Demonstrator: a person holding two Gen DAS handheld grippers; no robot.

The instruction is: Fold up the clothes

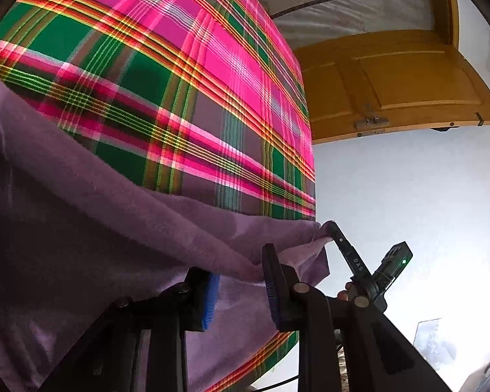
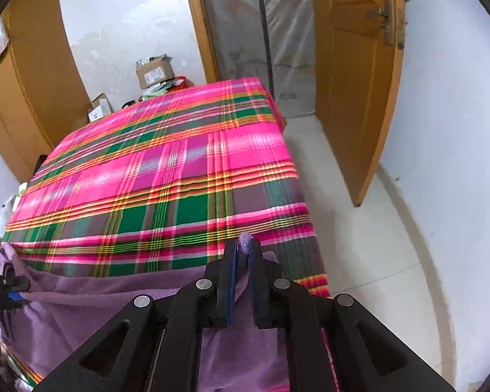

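Observation:
A purple cloth [image 2: 121, 297] hangs over the near edge of a bed covered with a pink and green plaid sheet [image 2: 166, 170]. My right gripper [image 2: 243, 251] is shut on one corner of the cloth, and a small tuft sticks out past its tips. In the left wrist view that right gripper [image 1: 331, 227] holds the corner beside the bed's edge. My left gripper [image 1: 240, 290] has a thick fold of the purple cloth [image 1: 114, 228] filling the gap between its pads. It shows again as the left gripper [image 2: 21, 289] at the left edge of the right wrist view.
An open wooden door [image 2: 352, 98] stands to the right of the bed, with pale floor [image 2: 369, 245] between them. Cardboard boxes [image 2: 153, 72] sit beyond the bed's far side near a wooden wardrobe [image 2: 26, 75]. White walls close in the room.

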